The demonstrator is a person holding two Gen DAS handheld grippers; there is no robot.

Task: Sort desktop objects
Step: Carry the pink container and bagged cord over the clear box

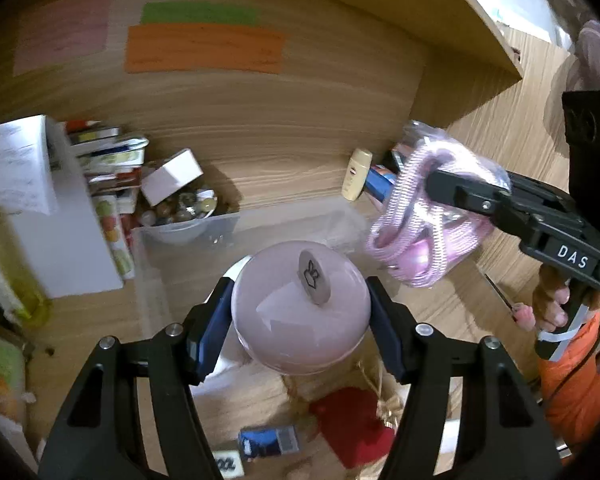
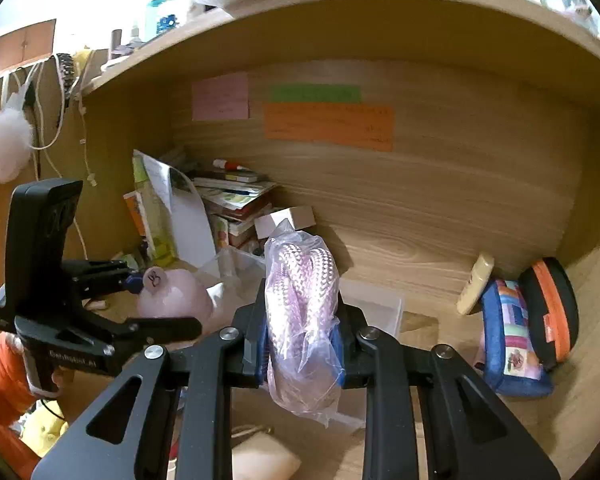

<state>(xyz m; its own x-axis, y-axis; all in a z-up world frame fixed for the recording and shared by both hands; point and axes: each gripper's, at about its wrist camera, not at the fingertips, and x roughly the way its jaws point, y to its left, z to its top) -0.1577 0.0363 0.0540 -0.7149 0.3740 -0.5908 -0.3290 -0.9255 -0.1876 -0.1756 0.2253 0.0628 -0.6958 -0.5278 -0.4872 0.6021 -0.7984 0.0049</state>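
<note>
My left gripper (image 1: pixel 300 312) is shut on a round pale pink case (image 1: pixel 300 312) with a small tag on top, held above the desk near a clear plastic bin (image 1: pixel 156 264). The case also shows in the right wrist view (image 2: pixel 176 300). My right gripper (image 2: pixel 302 344) is shut on a pink-and-white rope in a clear plastic bag (image 2: pixel 300 304), held over the bin (image 2: pixel 380 308). The bagged rope also shows in the left wrist view (image 1: pixel 424 220), to the right of the case.
A stack of books and papers (image 2: pixel 228 200) stands at the back left, with a white box (image 1: pixel 172 176) and a bowl of small balls (image 1: pixel 180 208). A cream bottle (image 2: pixel 476 284), a patchwork pouch (image 2: pixel 512 340) and a black-orange case (image 2: pixel 552 312) lie right. A red pouch (image 1: pixel 352 428) lies below.
</note>
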